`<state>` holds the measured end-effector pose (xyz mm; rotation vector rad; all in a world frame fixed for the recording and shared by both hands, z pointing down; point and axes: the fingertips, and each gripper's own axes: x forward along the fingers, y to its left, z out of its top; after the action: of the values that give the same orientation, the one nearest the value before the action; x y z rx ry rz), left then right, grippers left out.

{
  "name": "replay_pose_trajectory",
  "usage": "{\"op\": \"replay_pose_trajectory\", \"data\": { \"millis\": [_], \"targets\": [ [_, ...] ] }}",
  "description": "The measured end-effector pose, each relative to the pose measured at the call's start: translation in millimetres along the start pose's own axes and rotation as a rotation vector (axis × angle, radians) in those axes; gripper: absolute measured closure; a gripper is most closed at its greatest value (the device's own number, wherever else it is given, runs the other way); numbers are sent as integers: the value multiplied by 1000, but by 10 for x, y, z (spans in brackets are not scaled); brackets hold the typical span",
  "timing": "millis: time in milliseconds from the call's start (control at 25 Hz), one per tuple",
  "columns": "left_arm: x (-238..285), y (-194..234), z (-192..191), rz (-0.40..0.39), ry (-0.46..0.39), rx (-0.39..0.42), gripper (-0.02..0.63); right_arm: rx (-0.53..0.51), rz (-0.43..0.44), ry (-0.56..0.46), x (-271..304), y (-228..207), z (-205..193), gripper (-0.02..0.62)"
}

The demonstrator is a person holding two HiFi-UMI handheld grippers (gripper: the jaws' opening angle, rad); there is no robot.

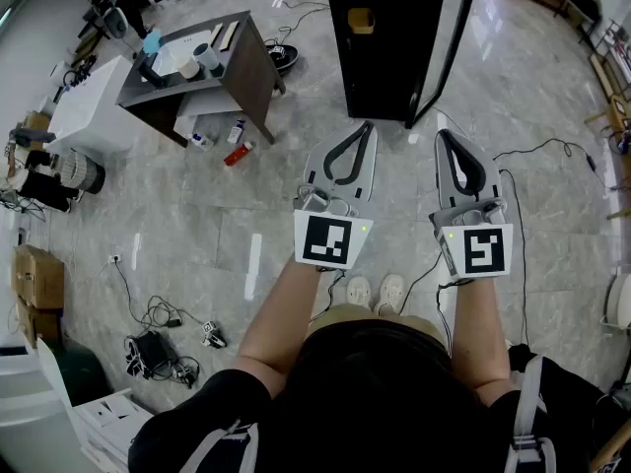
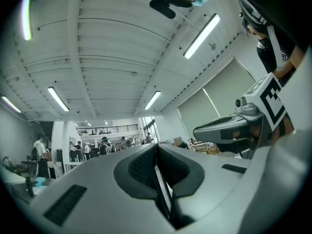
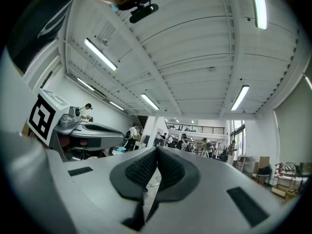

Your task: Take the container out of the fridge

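Observation:
A black fridge (image 1: 394, 42) stands on the floor ahead of me, its door (image 1: 452, 37) swung open to the right. Inside on a shelf sits a yellow container (image 1: 361, 20). My left gripper (image 1: 367, 124) is shut and holds nothing, its tips a short way in front of the fridge. My right gripper (image 1: 444, 134) is beside it, also shut and holding nothing. In the left gripper view the left gripper (image 2: 156, 147) has its jaws pressed together and points up at the ceiling. The right gripper view shows the right gripper (image 3: 157, 151) the same way. Neither gripper view shows the fridge.
A dark table (image 1: 202, 62) with cups stands to the left of the fridge, bottles (image 1: 237, 151) on the floor beneath it. Cardboard boxes (image 1: 37, 276) and cables (image 1: 158, 348) lie at the left. A black cable (image 1: 523, 225) runs along the floor at the right.

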<state>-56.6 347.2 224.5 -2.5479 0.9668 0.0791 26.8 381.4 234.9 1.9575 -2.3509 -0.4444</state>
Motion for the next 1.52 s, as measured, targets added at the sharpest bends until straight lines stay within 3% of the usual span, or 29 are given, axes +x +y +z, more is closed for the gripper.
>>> {"op": "replay_pose_trajectory", "data": {
  "millis": [560,760,960,1520],
  "targets": [
    [38,-45,-33,-15,9,13,583,10,-8,-8,-14,-39,-22,560],
    [40,-7,-34,-15,4,9,583,74,-12,-76,31,7,137,560],
    [-1,38,-46,-13,5,14,581,26,22,-43,-19,38,4,560],
    [-133,196,-64,-32,-18,-6,582,9,-6,-15,0,216,-14,560]
  ]
}}
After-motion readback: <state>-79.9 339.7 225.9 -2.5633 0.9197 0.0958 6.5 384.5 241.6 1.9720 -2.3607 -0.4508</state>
